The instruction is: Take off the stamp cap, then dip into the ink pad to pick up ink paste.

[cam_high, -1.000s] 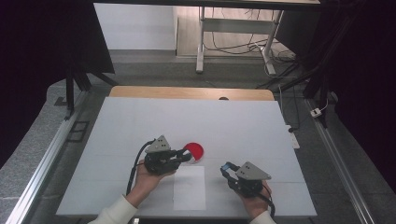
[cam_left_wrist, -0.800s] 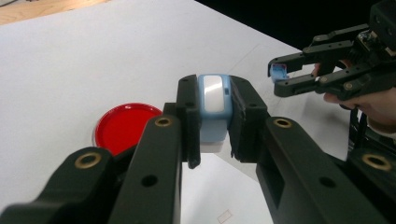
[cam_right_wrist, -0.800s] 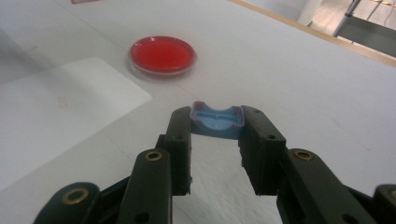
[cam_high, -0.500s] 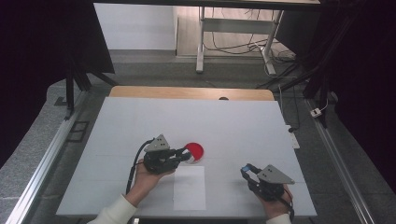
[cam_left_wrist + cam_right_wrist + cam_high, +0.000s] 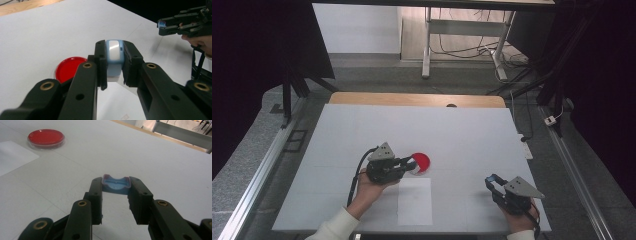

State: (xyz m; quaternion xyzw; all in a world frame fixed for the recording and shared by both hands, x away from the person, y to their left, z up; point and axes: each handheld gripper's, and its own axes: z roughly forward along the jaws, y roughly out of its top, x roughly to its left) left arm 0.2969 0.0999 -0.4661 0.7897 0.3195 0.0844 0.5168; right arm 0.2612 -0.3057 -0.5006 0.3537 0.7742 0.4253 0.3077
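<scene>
Lab: black curtains (image 5: 257, 45); cables (image 5: 472, 47)

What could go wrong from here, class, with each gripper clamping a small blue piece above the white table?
1. The left gripper pinches the pale blue and white piece only at its jaw tips, so it might slip and drop towards the red dish below.
2. The right gripper squeezes the blue cap, which looks bowed; it could pop out.
3. The white sheet lies loose and may shift if bumped.
</scene>
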